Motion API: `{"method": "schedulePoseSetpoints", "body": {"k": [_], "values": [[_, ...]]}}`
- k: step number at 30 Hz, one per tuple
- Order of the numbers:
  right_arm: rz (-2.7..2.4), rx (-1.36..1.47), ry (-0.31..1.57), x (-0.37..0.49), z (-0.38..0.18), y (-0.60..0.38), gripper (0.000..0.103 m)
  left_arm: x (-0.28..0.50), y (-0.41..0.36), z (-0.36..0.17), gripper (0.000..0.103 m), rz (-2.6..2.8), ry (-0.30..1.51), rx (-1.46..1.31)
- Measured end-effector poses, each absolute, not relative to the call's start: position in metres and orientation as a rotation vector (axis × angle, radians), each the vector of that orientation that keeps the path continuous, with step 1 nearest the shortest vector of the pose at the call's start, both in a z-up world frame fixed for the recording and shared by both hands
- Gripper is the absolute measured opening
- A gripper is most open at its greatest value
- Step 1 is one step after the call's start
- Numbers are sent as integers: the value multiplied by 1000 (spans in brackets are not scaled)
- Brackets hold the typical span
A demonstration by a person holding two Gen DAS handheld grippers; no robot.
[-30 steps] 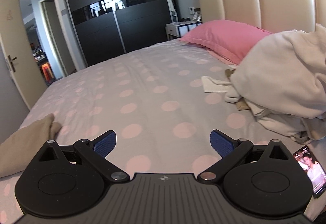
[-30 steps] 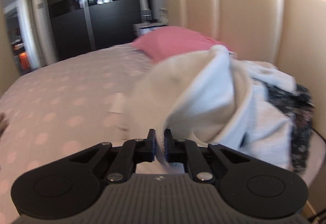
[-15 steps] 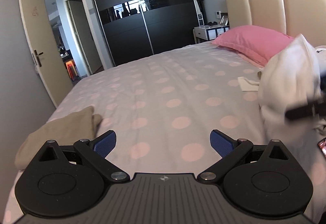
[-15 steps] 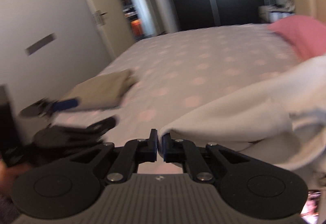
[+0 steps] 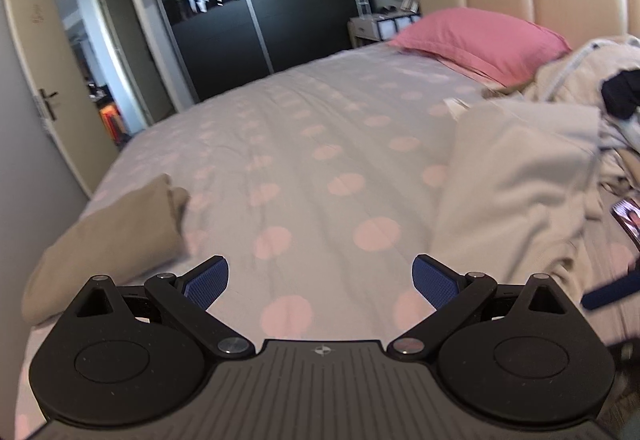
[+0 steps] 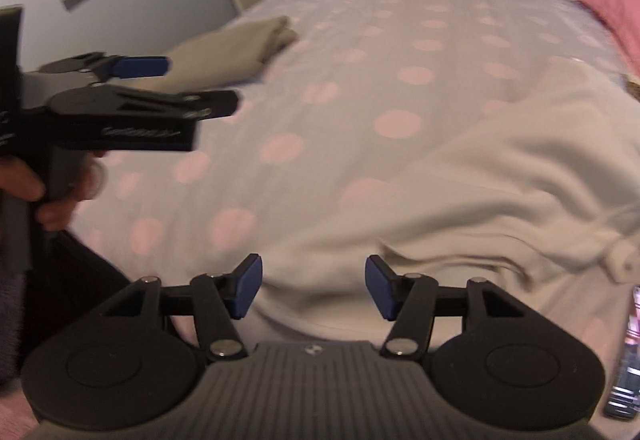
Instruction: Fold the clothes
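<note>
**Cream garment down on the bed, both tongs free**

With the cream garment (image 6: pixel 480 176) lying rumpled on the polka-dot bed (image 5: pixel 304 144), neither tool holds cloth. Right tongs (image 6: pixel 312 292) hang spread just above its near edge, nothing between the pads, probably placed to pick an edge. Left tongs (image 5: pixel 320 280) are spread too, over bare sheet beside a folded tan piece (image 5: pixel 116 236), likely parked clear. Unsorted pile (image 5: pixel 592 80) sits by the pink pillow (image 5: pixel 480 40). Phone (image 5: pixel 628 220) lies near the garment: snag risk.
</note>
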State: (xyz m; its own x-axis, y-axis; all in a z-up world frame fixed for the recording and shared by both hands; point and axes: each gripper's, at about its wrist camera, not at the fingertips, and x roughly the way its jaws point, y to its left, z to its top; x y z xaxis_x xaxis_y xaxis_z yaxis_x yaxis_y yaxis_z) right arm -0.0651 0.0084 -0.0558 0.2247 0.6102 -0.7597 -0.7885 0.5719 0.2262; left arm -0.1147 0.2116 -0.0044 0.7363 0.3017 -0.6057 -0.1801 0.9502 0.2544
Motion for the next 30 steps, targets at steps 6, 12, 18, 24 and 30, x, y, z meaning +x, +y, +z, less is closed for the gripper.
{"method": "schedulePoseSetpoints", "body": {"k": [6,12,18,24,30], "values": [[778,-245,999,-27,-86,-8,62,-106,196,-33,101,154,750,199],[611,-334,1030,25,-104,-33,66,-107,176,-60,101,36,839,224],[551,-273,1115,69,-128,-37,66,-103,159,-92,98,-34,938,234],[502,-156,1181,98,-149,-35,68,-93,150,-118,76,-70,1010,251],[502,-23,1229,112,-168,-40,54,-83,150,-132,37,-105,1055,232]]}}
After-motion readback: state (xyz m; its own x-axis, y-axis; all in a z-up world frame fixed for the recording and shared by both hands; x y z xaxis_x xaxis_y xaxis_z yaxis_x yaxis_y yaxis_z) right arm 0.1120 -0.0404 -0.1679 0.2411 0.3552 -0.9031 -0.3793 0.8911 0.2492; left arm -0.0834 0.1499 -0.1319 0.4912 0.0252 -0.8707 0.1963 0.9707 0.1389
